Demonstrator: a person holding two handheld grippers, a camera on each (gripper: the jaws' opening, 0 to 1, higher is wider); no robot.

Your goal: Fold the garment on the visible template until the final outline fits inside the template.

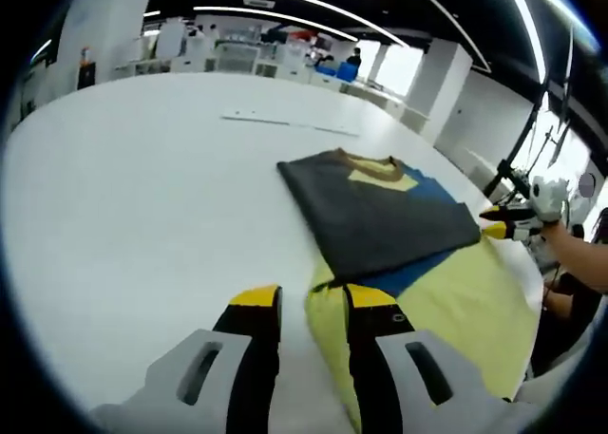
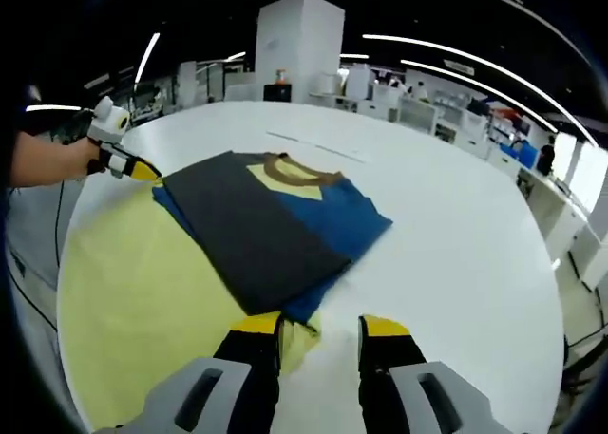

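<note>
2 grippers work at opposite sides of a garment [image 1: 380, 220] that lies on a white table [image 1: 142, 197]. It is a T-shirt of dark grey, blue and pale yellow with a brown collar [image 2: 296, 172], folded so that a dark grey panel lies across the middle, with a blue part showing along one edge and at the shoulder. Under and beside it spreads a pale yellow sheet, the template [image 2: 133, 292], and the folded shirt lies partly on this sheet and partly on the bare table beyond its edge. In the left gripper view, the left gripper [image 1: 313, 306] stands low over the near edge of the yellow sheet, its black, yellow-tipped jaws spread apart, with the sheet's corner lying between and just past them; whether a jaw touches the cloth cannot be told. In the right gripper view, the right gripper [image 2: 318, 330] has its jaws spread as well, at the near corner of the shirt, where the blue edge and a bit of yellow cloth lie between the tips. Each gripper also shows in the other's view, held in a person's hand [image 2: 84, 154] at the far side of the garment. Behind the table, desks and white pillars [image 2: 299, 45] stand under long ceiling lights.
</note>
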